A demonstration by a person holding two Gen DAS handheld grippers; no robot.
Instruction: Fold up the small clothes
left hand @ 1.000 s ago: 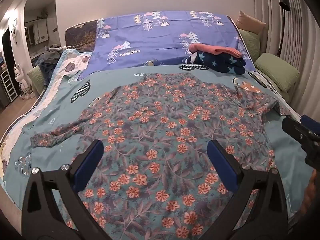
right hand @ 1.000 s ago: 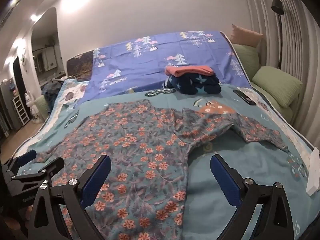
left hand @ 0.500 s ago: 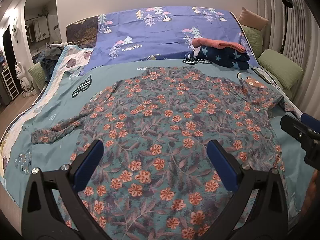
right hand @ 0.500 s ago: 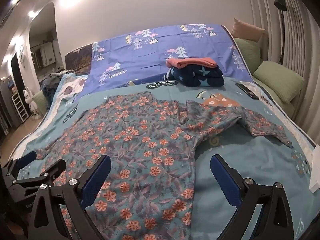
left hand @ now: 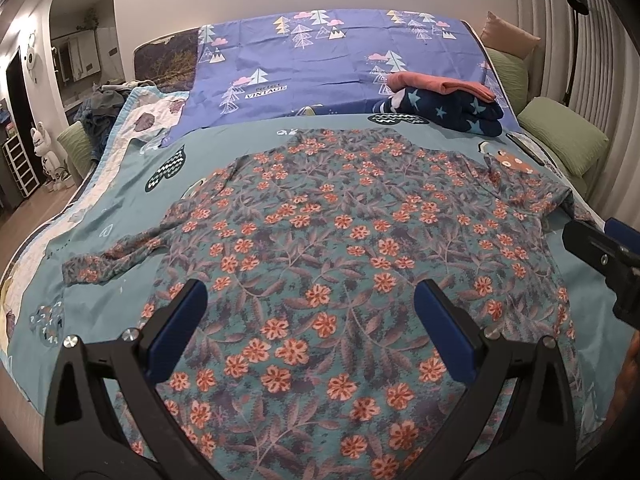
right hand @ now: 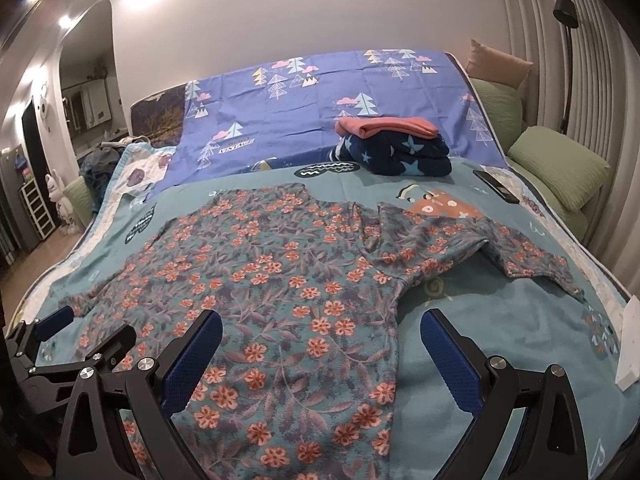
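A: Report the state of your left gripper (left hand: 308, 324).

B: Its fingers (left hand: 178, 330) stand wide apart and hold nothing. The floral shirt (left hand: 340, 248) lies flat on the bed (left hand: 100, 216), directly ahead of and beneath them, back side up. Its hem area fills the gap between the two blue pads.

A: And your right gripper (right hand: 320, 354)?

B: Likewise spread, nothing clamped. Its left finger (right hand: 190, 354) sits over the shirt's lower right part; its right finger (right hand: 452, 354) sits over bare teal bedcover. The shirt's side edge runs between the two.

A: Locate the sleeves relative to your fingers.

B: One sleeve (left hand: 108, 260) extends to the left, ahead of the left gripper's left finger. The other sleeve (right hand: 500, 252) extends to the right, ahead of the right gripper's right finger, bent and slightly rumpled.

A: Other items ahead?

B: A folded pile (right hand: 396, 148), pink piece on top of a navy star-print piece, rests well beyond the shirt collar. A dark remote (right hand: 496, 186) lies to the right of the pile. Green pillows (right hand: 560, 168) lie at the far right. A white object (right hand: 630, 344), which cannot be identified, sits at the bed's right edge.
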